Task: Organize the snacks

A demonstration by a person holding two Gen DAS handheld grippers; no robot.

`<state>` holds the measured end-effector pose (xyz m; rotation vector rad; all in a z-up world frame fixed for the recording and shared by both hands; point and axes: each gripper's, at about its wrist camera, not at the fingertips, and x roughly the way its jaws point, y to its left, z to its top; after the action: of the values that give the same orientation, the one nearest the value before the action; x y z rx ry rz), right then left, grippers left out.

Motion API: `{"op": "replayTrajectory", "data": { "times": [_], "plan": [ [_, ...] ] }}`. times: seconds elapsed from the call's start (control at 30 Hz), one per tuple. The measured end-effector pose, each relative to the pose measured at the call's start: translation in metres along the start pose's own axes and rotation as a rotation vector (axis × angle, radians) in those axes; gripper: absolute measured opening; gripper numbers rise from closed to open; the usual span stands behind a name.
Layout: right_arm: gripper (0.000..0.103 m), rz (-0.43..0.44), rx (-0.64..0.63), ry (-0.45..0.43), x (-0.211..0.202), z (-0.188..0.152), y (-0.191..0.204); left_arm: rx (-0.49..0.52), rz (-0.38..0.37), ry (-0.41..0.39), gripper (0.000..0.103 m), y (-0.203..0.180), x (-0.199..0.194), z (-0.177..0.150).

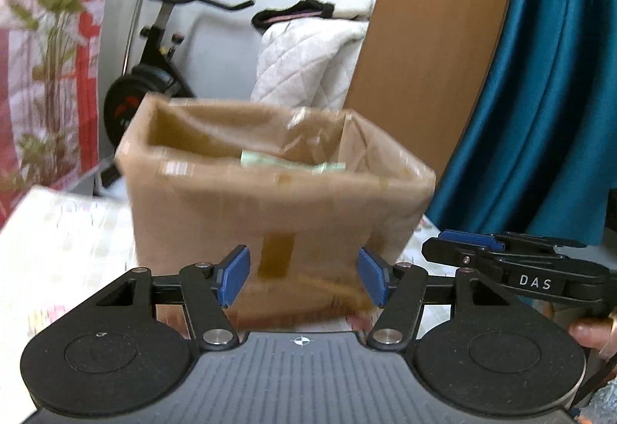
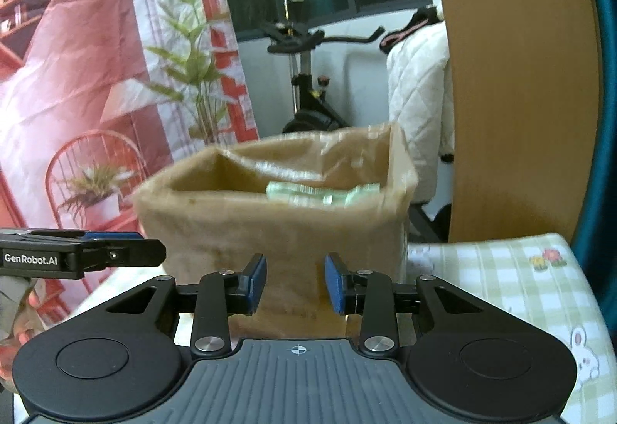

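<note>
An open brown cardboard box (image 1: 270, 200) stands on a table with a checked cloth (image 1: 58, 246); it also shows in the right wrist view (image 2: 277, 227). Pale green snack packets (image 1: 293, 163) lie inside it, seen over the rim, also in the right wrist view (image 2: 320, 192). My left gripper (image 1: 302, 275) is open and empty just in front of the box. My right gripper (image 2: 295, 283) is open and empty, also facing the box's front wall. Each gripper appears side-on in the other's view: the right one (image 1: 501, 258) and the left one (image 2: 77, 254).
A checked cloth with cartoon prints (image 2: 520, 289) covers the table. Behind the box stand an exercise bike (image 1: 154, 69), a quilted white cover (image 1: 308, 57), a wooden panel (image 1: 432, 38), a teal curtain (image 1: 540, 96) and a red printed backdrop (image 2: 77, 76) with a plant (image 2: 193, 57).
</note>
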<state>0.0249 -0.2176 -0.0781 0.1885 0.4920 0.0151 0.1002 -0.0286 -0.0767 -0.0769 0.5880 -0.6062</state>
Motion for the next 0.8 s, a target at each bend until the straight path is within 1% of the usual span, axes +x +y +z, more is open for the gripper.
{"op": "replayTrajectory", "data": {
  "times": [0.1, 0.27, 0.43, 0.53, 0.63, 0.8],
  "plan": [
    [0.032, 0.004, 0.017, 0.054, 0.002, -0.019, 0.000, -0.054, 0.001, 0.028, 0.064, 0.005, 0.000, -0.019],
    [0.032, 0.010, 0.016, 0.140, 0.006, -0.051, 0.005, -0.093, 0.018, 0.082, 0.064, 0.011, 0.007, -0.045],
    [0.032, 0.000, 0.026, 0.216, 0.011, -0.079, 0.005, -0.107, 0.037, 0.125, 0.064, 0.015, 0.013, -0.059],
    [0.032, 0.011, 0.070, 0.255, 0.012, -0.093, 0.000, -0.117, 0.039, 0.145, 0.064, 0.016, 0.016, -0.067],
    [0.033, 0.016, 0.097, 0.296, 0.013, -0.108, -0.004, -0.133, 0.029, 0.175, 0.064, 0.017, 0.019, -0.077],
    [0.038, 0.015, 0.105, 0.339, 0.015, -0.122, -0.006, -0.156, -0.007, 0.235, 0.064, 0.014, 0.028, -0.097]
  ]
}}
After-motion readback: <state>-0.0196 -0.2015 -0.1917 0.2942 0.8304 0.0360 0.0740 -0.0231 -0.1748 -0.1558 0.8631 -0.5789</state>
